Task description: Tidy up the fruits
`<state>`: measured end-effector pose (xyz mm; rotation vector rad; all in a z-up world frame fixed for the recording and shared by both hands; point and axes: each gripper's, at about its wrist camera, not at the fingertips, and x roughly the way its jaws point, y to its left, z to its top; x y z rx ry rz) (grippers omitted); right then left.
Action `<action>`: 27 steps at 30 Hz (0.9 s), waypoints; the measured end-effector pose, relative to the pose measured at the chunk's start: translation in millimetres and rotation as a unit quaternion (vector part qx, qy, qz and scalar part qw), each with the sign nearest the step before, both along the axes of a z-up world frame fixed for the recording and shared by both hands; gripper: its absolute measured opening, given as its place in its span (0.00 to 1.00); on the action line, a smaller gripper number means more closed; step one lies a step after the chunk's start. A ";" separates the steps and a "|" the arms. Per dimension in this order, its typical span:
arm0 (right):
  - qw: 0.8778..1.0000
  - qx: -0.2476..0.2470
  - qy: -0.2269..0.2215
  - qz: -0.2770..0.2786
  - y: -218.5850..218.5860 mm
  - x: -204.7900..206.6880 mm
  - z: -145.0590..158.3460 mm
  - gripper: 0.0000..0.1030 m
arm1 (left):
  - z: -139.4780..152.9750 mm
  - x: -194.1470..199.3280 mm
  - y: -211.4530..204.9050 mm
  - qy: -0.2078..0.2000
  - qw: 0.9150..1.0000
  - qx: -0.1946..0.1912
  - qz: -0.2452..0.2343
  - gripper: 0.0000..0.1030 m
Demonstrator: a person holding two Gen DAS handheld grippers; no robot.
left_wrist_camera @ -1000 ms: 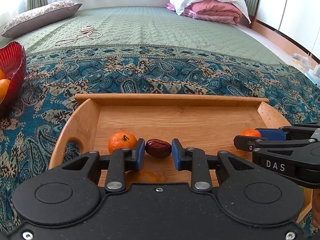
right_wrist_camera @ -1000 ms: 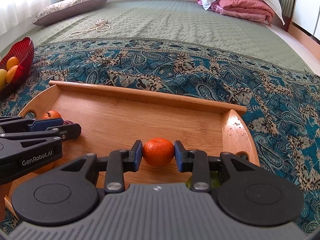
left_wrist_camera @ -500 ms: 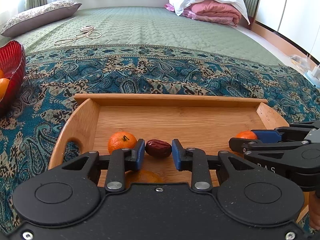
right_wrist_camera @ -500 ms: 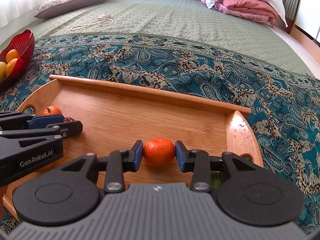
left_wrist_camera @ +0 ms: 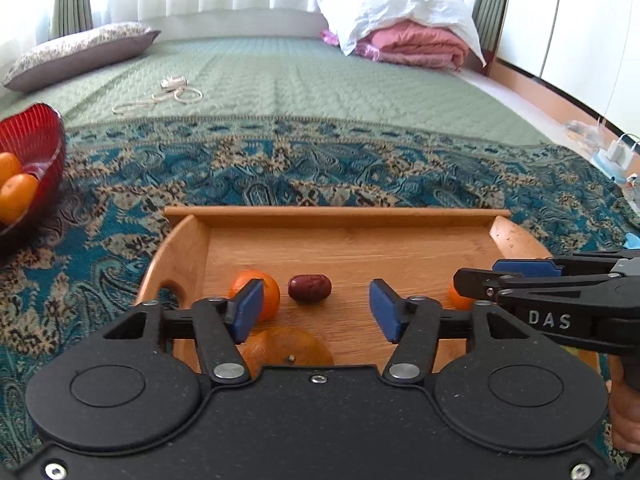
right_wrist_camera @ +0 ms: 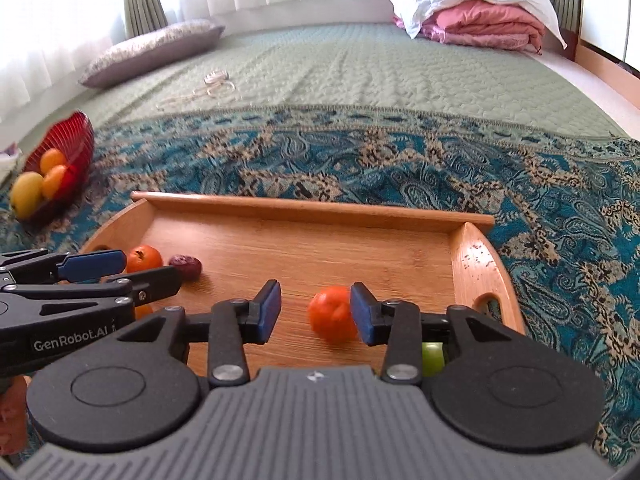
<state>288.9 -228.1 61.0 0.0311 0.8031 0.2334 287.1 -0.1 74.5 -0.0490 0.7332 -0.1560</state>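
Lying on the paisley blanket (left_wrist_camera: pixel 320 168) of a bed, a wooden tray (left_wrist_camera: pixel 344 216) is seen with a mandarin (left_wrist_camera: pixel 256 294) and a date (left_wrist_camera: pixel 310 288) near its left edge. A second mandarin (right_wrist_camera: pixel 332 318) is placed near its right edge. Oranges are kept in a red bowl (right_wrist_camera: pixel 66 148) beyond the tray's left end. The left gripper (left_wrist_camera: pixel 316 308) and right gripper (right_wrist_camera: pixel 316 312) have just been opened partway; nothing is gripped, though the second mandarin is between the right jaws.
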 end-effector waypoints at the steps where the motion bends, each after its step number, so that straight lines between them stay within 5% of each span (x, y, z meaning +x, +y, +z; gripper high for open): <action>1: 1.000 0.003 -0.007 0.000 -0.9 -4.2 2.8 0.60 | 2.1 -4.0 1.2 -0.003 1.000 0.000 0.001 0.59; 11: 0.996 -0.004 -0.094 0.005 -5.6 -64.4 22.3 0.77 | 19.3 -60.2 13.3 -0.044 0.999 -0.001 0.016 0.78; 27: 0.988 -0.006 -0.156 -0.005 -8.6 -140.1 17.8 0.88 | 11.2 -139.9 8.5 -0.083 0.996 0.026 0.011 0.86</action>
